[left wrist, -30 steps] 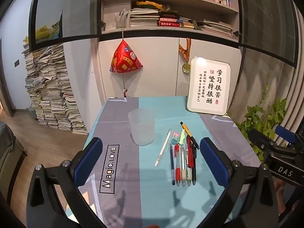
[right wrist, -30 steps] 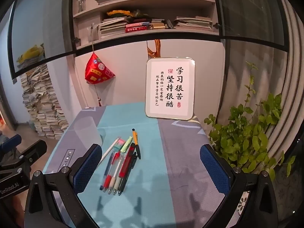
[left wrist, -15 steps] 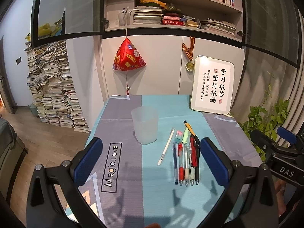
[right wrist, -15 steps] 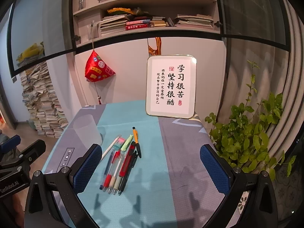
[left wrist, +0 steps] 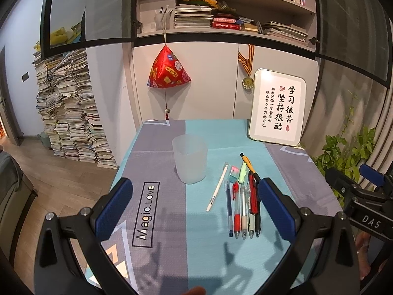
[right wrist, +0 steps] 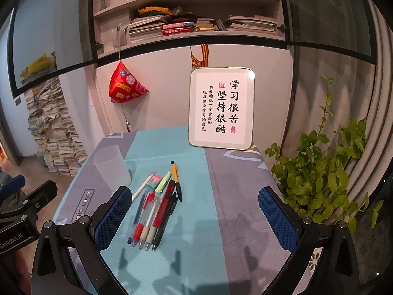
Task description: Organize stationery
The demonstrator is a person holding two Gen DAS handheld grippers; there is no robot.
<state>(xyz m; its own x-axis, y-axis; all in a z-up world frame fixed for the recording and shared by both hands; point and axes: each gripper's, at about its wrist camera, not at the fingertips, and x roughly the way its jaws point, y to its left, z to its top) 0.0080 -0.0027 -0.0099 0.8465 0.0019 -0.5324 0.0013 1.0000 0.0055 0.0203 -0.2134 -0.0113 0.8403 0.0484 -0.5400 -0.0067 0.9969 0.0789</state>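
Hovered above the near edge of the table (left wrist: 169,265), the left gripper (left wrist: 195,211) and right gripper (right wrist: 195,217) each spread wide with nothing between the blue pads. Just ahead of the left gripper, read "Magic.LOVE" on the tablecloth label (left wrist: 146,215); ahead and rightward lay the row of pens (left wrist: 243,209), beyond it an upright frosted cup (left wrist: 189,157). Farthest, a framed sign (right wrist: 221,108) of Chinese calligraphy.

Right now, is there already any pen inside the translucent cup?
No. The translucent cup stands upright with nothing in it, and the pens lie on the tablecloth beside it.
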